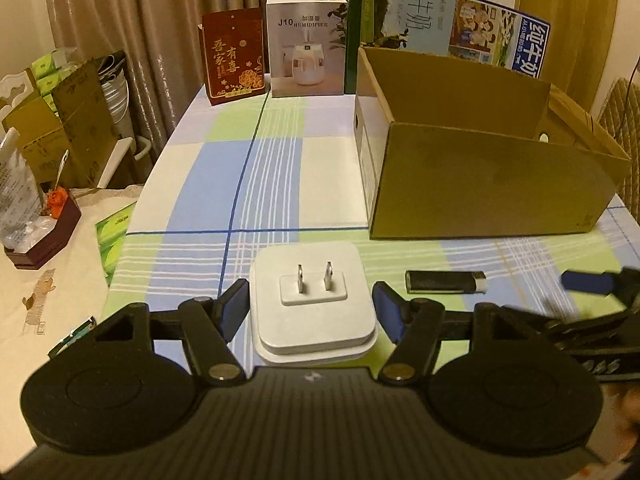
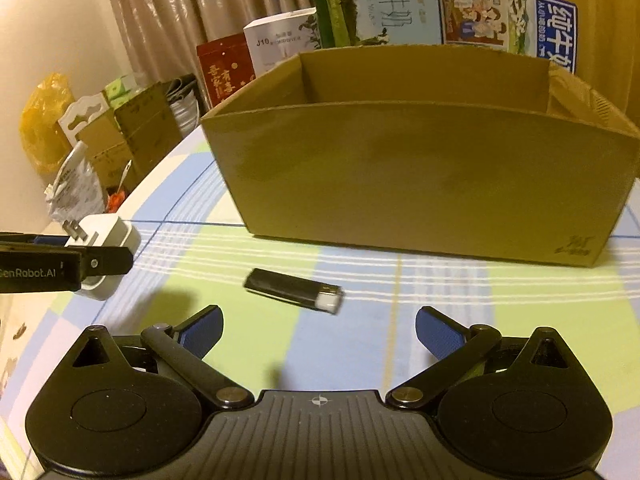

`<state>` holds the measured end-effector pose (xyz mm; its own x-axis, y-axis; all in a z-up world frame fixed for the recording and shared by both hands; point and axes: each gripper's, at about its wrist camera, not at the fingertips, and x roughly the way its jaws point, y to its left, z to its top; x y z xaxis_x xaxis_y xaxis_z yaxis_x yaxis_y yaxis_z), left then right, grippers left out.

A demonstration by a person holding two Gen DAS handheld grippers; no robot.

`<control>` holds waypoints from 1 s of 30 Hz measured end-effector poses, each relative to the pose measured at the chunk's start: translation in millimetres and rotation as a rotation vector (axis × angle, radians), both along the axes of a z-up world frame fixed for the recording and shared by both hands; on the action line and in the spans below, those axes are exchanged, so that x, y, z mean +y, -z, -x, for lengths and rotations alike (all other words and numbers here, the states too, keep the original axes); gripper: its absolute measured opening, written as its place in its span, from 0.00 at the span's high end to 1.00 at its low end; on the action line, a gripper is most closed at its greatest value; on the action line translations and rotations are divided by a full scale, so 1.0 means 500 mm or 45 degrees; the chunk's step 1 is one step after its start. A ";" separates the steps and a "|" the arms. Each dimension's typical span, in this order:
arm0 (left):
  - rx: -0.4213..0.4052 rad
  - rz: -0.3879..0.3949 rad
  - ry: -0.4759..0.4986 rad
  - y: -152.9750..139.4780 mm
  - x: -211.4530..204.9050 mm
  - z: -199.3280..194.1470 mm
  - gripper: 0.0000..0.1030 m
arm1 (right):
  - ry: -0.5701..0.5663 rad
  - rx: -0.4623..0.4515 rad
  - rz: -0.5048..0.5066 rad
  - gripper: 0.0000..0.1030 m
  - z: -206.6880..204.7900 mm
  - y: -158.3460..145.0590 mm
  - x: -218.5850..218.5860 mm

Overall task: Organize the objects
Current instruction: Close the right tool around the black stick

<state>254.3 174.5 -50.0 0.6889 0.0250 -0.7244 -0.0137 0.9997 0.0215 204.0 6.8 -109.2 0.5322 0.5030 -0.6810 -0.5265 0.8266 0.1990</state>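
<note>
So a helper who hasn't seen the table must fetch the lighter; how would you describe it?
Find the open cardboard box on the checked tablecloth. In front of it lies the lighter, a slim black stick with a white tip; the white plug nearby is square.

One white plug adapter (image 1: 314,304), one black lighter (image 1: 446,282), one cardboard box (image 1: 492,188), perhaps five upright cartons behind.

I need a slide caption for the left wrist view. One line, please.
Left gripper grips a white charger, prongs up, over the checked tablecloth; cardboard box ahead right.
</note>
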 end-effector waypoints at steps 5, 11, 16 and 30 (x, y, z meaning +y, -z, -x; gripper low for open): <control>-0.017 -0.001 -0.015 -0.005 0.004 -0.016 0.39 | 0.026 -0.031 0.037 0.05 0.001 0.036 0.053; -0.016 0.037 -0.018 -0.001 0.012 -0.029 0.39 | 0.159 -0.033 0.059 0.05 -0.019 0.076 0.081; -0.019 0.072 -0.043 0.000 0.025 -0.036 0.39 | 0.250 -0.069 0.086 0.05 -0.024 0.088 0.107; 0.039 0.071 -0.086 0.037 0.046 -0.057 0.39 | 0.307 -0.147 0.183 0.11 -0.026 0.103 0.171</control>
